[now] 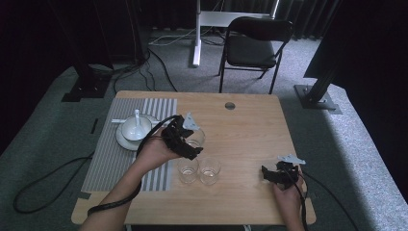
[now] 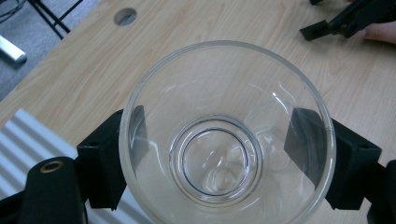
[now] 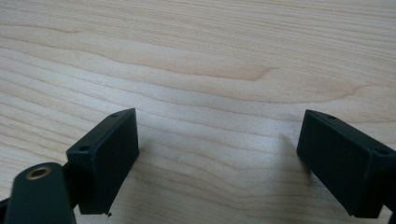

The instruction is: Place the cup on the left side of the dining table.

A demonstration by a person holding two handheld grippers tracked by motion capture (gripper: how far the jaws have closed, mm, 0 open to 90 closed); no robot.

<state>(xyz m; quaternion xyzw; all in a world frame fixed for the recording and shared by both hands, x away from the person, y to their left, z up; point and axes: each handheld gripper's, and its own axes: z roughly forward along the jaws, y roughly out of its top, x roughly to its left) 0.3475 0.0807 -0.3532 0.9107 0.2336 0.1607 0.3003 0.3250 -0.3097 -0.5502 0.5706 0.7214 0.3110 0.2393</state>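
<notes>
- Your left gripper (image 1: 192, 139) clamps a clear glass tumbler (image 2: 226, 135) by its outer wall, one black jaw on each side, so the mouth stays upright and free.
- The tumbler sits squarely between the jaws, above the worktop (image 1: 250, 125) near its middle, just behind two more glasses (image 1: 198, 171) standing side by side.
- Your right gripper (image 1: 269, 174) rests near the worktop's front right corner, jaws spread wide and holding nothing.
</notes>
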